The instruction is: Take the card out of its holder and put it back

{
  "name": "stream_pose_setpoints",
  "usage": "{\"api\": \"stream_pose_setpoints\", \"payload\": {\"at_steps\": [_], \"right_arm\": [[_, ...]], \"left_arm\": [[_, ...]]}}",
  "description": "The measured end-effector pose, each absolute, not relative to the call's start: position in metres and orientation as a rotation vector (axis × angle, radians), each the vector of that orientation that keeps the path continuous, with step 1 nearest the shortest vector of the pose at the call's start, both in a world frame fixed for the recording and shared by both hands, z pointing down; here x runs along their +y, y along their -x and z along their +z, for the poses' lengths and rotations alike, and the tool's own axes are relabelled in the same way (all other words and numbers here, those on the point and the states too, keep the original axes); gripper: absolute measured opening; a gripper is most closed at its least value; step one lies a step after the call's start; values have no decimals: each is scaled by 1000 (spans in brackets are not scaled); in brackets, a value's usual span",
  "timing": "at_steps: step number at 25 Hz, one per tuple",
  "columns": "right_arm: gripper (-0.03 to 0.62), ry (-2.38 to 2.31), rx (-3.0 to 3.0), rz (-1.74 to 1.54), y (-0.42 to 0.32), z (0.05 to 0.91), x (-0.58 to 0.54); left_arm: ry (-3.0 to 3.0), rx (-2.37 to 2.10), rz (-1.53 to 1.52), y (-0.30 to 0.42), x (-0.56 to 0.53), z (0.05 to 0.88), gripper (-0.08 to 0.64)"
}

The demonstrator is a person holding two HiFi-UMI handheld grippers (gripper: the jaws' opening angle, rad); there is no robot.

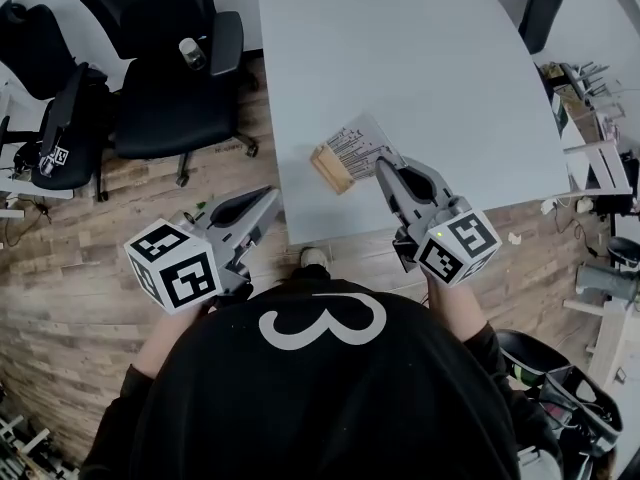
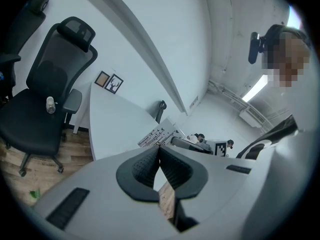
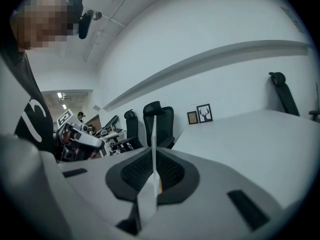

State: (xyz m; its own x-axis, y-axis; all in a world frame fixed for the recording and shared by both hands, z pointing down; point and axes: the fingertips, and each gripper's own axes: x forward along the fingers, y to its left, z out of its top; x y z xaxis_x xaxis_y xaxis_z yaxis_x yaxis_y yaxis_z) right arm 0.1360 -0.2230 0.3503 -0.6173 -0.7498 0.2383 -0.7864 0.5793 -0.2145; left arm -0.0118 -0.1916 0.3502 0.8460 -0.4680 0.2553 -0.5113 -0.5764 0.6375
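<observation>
The wooden holder (image 1: 331, 169) is a small block lying near the front edge of the counter (image 1: 420, 58). The card (image 1: 355, 146), white with rows of dark print, leans up from it toward the far right. Its lower edge meets the block, but I cannot tell if that edge sits in the slot.

The right claw (image 1: 381, 165) is clenched on the near right edge of the card. In the right gripper view the card (image 3: 154, 134) shows edge-on as a thin pale strip pinched between the two dark ribbed pads (image 3: 172, 171). The left claw (image 1: 272, 198) is off the counter, just beside its front left corner and over the floor (image 1: 60, 268). In the left gripper view its tips are pressed together with nothing between them (image 2: 160, 151). The same view shows the card (image 2: 157, 134) standing beyond it on the counter.

The counter is pale grey and bare apart from the holder and card. Two small framed pictures (image 3: 200, 115) stand at its far end against a white wall. The floor is wood plank. Black office chairs (image 1: 165, 78) stand to the left of the counter, and a small bottle (image 1: 191, 53) rests on the nearest one. Shelving and clutter line the right side of the room.
</observation>
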Motion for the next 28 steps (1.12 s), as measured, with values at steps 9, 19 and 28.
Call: {"api": "stream_pose_setpoints", "payload": {"at_steps": [9,19,28], "right_arm": [[23,-1341,-2615,486,-135,383,-232],[23,-1345,-2584,468,-134,396,-232],[23,-1307,-2549,442,-127,404,-234]], "left_arm": [[-2253,-711,83,13,-198,362,14],[-2233,-730,87,17,-197,367,14],[-2237,-735,78,19,-198,367,14]]}}
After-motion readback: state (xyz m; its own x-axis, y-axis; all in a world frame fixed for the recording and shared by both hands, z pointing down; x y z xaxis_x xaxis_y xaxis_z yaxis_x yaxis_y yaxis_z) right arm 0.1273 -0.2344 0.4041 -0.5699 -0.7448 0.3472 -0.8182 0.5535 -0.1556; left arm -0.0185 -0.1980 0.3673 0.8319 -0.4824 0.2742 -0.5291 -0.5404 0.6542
